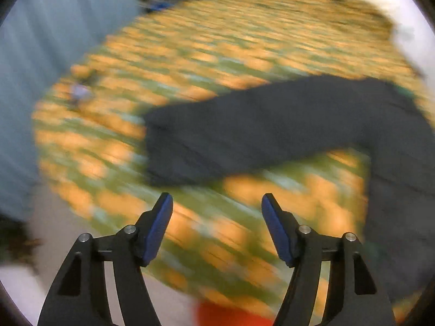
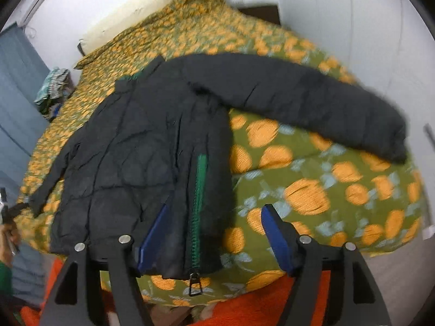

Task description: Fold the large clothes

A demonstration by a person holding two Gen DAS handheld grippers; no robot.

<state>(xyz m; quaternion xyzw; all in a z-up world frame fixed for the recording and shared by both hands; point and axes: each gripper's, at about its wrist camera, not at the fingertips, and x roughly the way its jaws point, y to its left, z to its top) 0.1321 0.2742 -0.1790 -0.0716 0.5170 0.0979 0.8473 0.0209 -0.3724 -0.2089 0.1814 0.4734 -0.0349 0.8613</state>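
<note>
Unlabelled black jacket (image 2: 152, 146) on bedspread (image 2: 312, 190); both tools gape.

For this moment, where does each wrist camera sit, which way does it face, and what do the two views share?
Left wrist: sits behind the open left gripper, looking down across the bedspread at the outstretched sleeve of the jacket; heavily motion-blurred.
Right wrist: sits behind the open right gripper, above the bed's near edge, facing along the bed over the jacket and its green zipper.
Shared: the dark jacket on the orange-flowered bedspread; neither gripper holds anything.
</note>
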